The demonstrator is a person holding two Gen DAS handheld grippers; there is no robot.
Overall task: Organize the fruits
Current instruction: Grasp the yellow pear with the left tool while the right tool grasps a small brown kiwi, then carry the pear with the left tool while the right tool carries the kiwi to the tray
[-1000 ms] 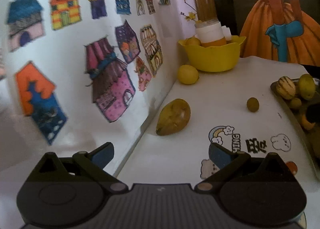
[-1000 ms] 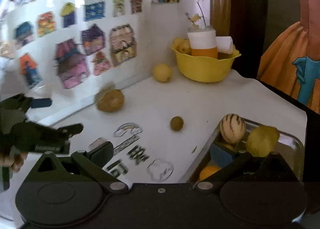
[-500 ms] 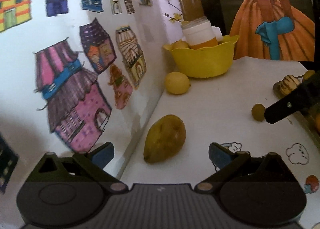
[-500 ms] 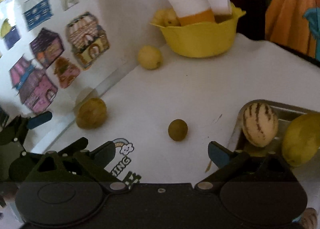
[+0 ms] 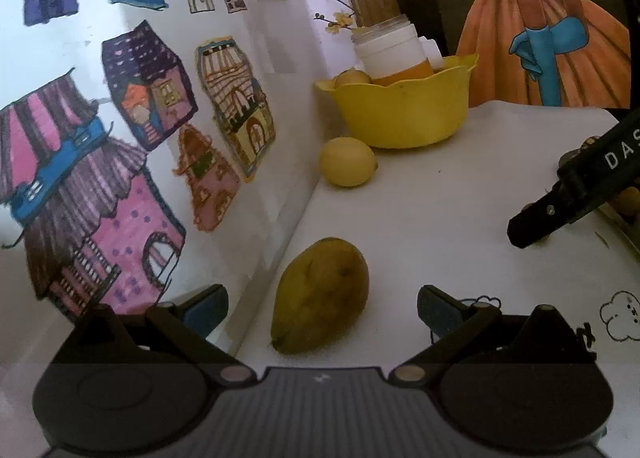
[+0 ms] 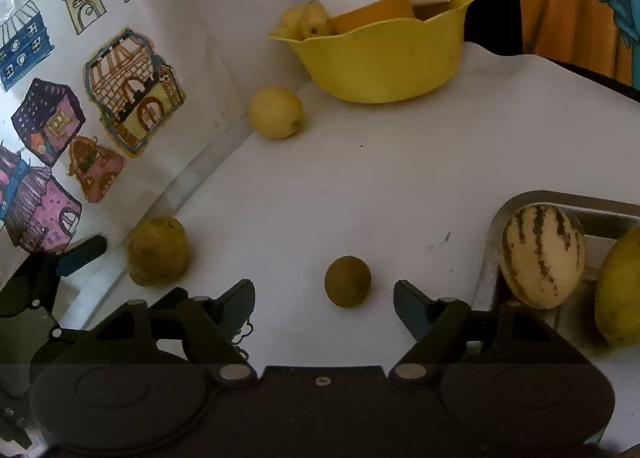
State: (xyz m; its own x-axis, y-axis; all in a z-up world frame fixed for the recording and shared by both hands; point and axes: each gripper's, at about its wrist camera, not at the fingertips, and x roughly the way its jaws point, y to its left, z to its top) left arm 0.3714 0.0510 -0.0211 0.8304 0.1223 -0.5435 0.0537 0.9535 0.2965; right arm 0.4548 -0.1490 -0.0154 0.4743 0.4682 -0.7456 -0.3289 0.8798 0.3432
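My right tool [image 6: 324,298] had just been closing around the small brown fruit [image 6: 347,281] near the tray [image 6: 520,202] — not yet gripping; my left tool [image 5: 322,308] gaped around the mango [image 5: 320,296], needing closure.

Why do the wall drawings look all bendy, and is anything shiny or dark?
Left wrist view: the fisheye lens bends the house drawings near the edges, with pale glare at top left; the mango looks sharp. Right wrist view: the tray rim gleams, the corners go dark, and the small round fruit casts only a faint shadow.
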